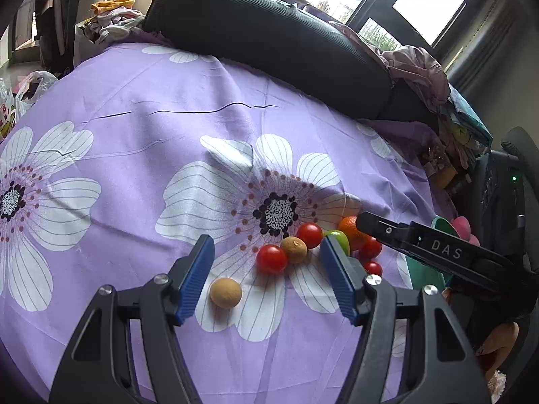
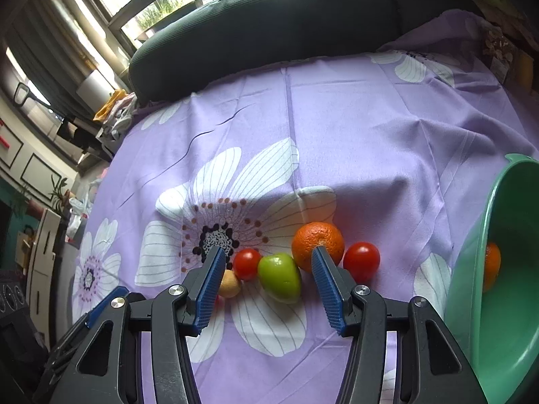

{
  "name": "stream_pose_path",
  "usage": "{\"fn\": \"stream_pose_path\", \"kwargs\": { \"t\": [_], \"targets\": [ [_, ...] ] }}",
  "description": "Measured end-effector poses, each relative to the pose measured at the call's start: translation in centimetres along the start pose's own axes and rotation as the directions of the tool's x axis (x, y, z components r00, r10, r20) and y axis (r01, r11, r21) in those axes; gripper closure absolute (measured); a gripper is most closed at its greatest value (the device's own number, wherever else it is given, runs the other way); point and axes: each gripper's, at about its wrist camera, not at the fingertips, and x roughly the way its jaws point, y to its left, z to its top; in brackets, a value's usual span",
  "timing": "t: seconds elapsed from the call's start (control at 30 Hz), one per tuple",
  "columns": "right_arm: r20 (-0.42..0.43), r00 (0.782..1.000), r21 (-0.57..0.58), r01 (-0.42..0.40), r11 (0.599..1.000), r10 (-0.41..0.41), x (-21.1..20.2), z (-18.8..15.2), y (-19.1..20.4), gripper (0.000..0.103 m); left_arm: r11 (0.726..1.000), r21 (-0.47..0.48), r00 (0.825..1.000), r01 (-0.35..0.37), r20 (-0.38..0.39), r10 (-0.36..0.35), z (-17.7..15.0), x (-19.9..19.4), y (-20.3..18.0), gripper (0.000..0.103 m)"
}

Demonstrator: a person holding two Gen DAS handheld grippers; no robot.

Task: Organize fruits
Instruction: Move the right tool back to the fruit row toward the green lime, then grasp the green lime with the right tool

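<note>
Fruits lie on a purple flowered cloth [image 1: 141, 101]. In the left wrist view my left gripper [image 1: 267, 249] is open above a red tomato [image 1: 271, 259], with a tan round fruit [image 1: 226, 293] near its left finger and a brown fruit [image 1: 294, 249] behind. In the right wrist view my right gripper [image 2: 267, 262] is open around a green fruit [image 2: 279, 277]. An orange [image 2: 316, 244] and red tomatoes [image 2: 361, 260] [image 2: 247, 263] lie beside it. A green bowl [image 2: 505, 286] at the right holds another orange [image 2: 492, 266].
A dark cushion [image 1: 269, 37] lies along the far side of the cloth. Crumpled clothes [image 1: 111, 20] pile at the far left and cluttered items [image 1: 454, 141] at the right edge. The right gripper's arm [image 1: 438, 252] crosses the left wrist view.
</note>
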Motion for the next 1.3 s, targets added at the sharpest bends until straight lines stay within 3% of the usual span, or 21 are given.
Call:
{"fn": "stream_pose_path", "kwargs": {
  "t": [0.2,0.3,0.4,0.6,0.73,0.87,1.07,1.3],
  "targets": [
    [-0.024,0.999,0.000,0.026,1.000,-0.026,0.5,-0.2,-0.3,0.065,1.000,-0.015,1.000,0.013,-0.021,-0.013,-0.1,0.0,0.2,0.037],
    [-0.039,0.999,-0.036,0.002,0.999,-0.004,0.8,-0.7,0.4,0.066,1.000,-0.014,1.000,-0.017,-0.007,0.016,0.1,-0.3,0.4,0.037],
    [-0.062,0.997,-0.056,0.034,0.998,-0.038,2.0,-1.0,1.0,0.066,0.999,-0.039,1.000,-0.027,0.003,0.027,0.2,-0.7,1.2,0.037],
    [-0.062,0.990,-0.091,0.120,0.989,-0.126,3.7,-1.4,1.6,0.066,0.998,-0.065,1.000,0.005,0.001,-0.004,0.5,-1.1,1.9,0.037],
    [-0.075,0.988,-0.102,0.126,0.987,-0.134,4.6,-1.6,1.4,0.067,0.997,-0.072,1.000,0.016,-0.006,-0.017,0.6,-1.1,2.1,0.037],
    [-0.066,0.992,-0.086,0.102,0.991,-0.108,3.7,-2.3,1.4,0.067,0.998,-0.062,1.000,0.012,-0.011,-0.012,0.5,-1.1,1.9,0.037],
    [-0.129,0.989,-0.046,-0.073,0.996,0.067,1.4,-5.1,0.9,0.067,0.999,-0.054,1.000,0.003,-0.026,-0.005,0.3,-0.6,1.6,0.037],
    [-0.196,0.980,-0.038,-0.038,0.999,0.030,1.7,-6.2,-0.3,0.067,1.000,-0.010,0.998,-0.001,-0.063,0.000,-0.3,0.4,0.4,0.037]
  ]
}}
